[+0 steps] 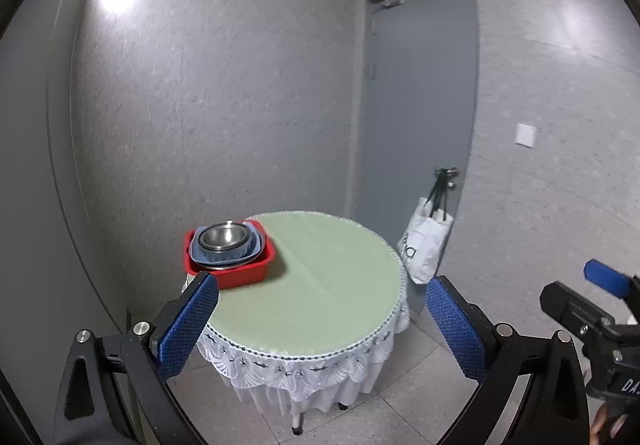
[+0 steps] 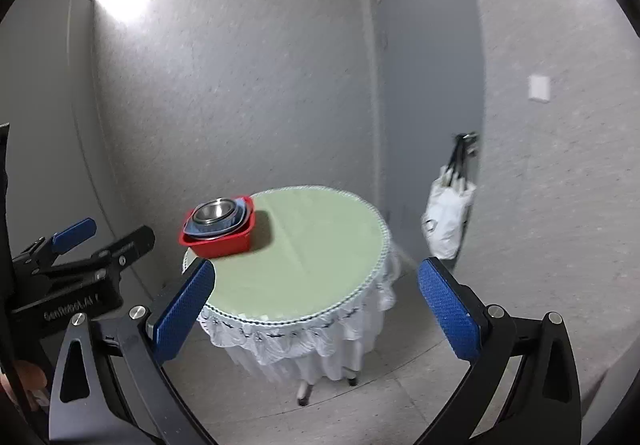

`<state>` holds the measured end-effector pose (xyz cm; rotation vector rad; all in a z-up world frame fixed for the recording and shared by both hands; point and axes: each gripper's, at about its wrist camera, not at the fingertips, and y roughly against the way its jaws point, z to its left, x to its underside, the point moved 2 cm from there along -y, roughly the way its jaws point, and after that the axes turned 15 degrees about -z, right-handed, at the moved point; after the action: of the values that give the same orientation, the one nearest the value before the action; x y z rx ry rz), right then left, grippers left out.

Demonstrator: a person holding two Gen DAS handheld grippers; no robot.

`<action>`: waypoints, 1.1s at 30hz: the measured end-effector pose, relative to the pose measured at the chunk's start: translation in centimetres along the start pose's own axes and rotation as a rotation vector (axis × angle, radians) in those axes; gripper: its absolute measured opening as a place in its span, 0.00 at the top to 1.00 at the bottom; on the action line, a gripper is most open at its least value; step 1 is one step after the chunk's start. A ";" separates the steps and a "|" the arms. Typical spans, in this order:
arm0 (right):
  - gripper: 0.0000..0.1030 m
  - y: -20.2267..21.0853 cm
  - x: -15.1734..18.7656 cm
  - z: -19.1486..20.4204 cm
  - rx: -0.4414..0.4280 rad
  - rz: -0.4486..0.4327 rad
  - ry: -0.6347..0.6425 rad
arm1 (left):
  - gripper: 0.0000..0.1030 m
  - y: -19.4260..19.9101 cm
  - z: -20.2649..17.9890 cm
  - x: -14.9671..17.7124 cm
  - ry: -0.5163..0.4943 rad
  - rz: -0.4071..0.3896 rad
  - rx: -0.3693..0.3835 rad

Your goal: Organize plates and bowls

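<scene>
Your left gripper [image 1: 322, 325] and right gripper [image 2: 316, 309] are both spread wide, nothing between them. The steel bowl [image 1: 222, 235] sits nested in blue dishes [image 1: 224, 251] inside the red tub [image 1: 230, 269], left of frame centre on the table [image 1: 340, 285]. You can't count the blue dishes. Only the left view shows print on the bag [image 1: 424, 245].

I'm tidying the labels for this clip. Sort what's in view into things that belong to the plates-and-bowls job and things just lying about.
Belongs to the job:
- steel bowl, nested on top
- blue dish under it
- red tub holding both
- left gripper and right gripper, both open and empty

Just there:
- round table
- white bag hanging on the door handle
- grey door
- wall switch
</scene>
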<state>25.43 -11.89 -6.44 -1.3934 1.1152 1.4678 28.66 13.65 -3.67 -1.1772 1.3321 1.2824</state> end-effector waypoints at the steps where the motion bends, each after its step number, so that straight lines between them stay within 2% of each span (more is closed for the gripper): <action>1: 0.00 1.5 -0.1 0.0 0.017 -0.013 0.002 | 0.00 1.0 0.1 0.0 0.000 -0.005 0.008; 8: 0.00 8.9 -0.5 1.1 0.041 -0.063 0.013 | 0.00 10.4 0.9 -0.2 -0.020 -0.061 0.056; 14: 0.00 13.3 -0.3 3.3 0.063 -0.085 0.014 | 0.00 16.3 2.7 0.5 -0.027 -0.089 0.075; 28: 0.00 20.2 0.7 6.5 0.106 -0.107 0.013 | 0.01 27.2 5.0 0.7 -0.065 -0.086 0.120; 33: 0.00 21.4 0.6 5.9 0.098 -0.115 0.026 | 0.00 28.3 4.2 0.1 -0.076 -0.082 0.105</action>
<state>3.30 -12.35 -5.61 -1.3884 1.0900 1.3002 0.54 17.95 -0.38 -1.0887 1.2672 1.1725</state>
